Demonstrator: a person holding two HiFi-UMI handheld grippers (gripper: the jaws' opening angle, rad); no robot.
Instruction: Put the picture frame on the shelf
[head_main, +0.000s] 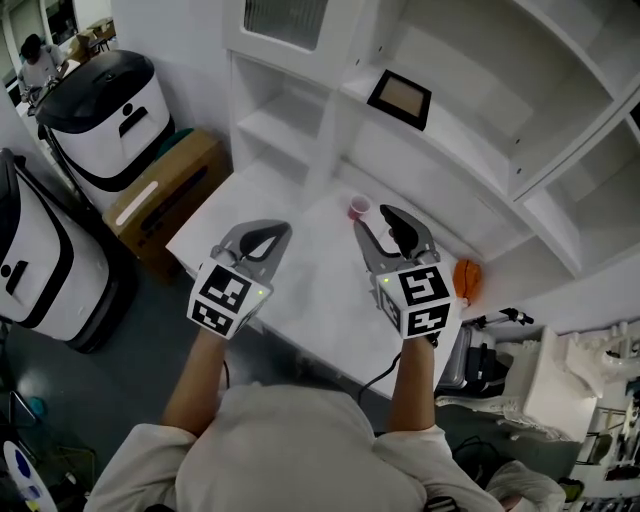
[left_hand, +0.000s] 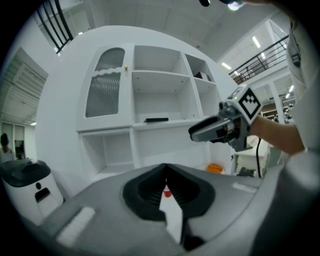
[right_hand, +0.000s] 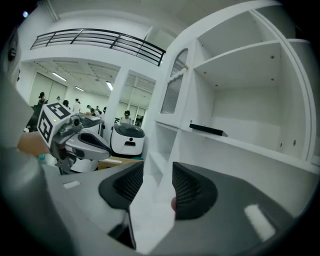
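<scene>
The picture frame (head_main: 400, 98), black-edged with a tan middle, lies flat on a white shelf (head_main: 470, 150) beyond the table; it also shows as a dark slab in the left gripper view (left_hand: 156, 120) and the right gripper view (right_hand: 207, 129). Neither gripper touches it. My left gripper (head_main: 268, 232) hovers over the white table (head_main: 300, 290) with its fingertips together and nothing in them (left_hand: 165, 170). My right gripper (head_main: 383, 225) hangs beside it, closer to the shelves, its jaws parted with only air between them (right_hand: 158, 175).
A small pink cup (head_main: 359, 207) stands on the table just ahead of the right gripper. An orange object (head_main: 467, 278) lies at the table's right end. Two white-and-black machines (head_main: 110, 110) and a cardboard box (head_main: 165, 190) stand on the floor at left.
</scene>
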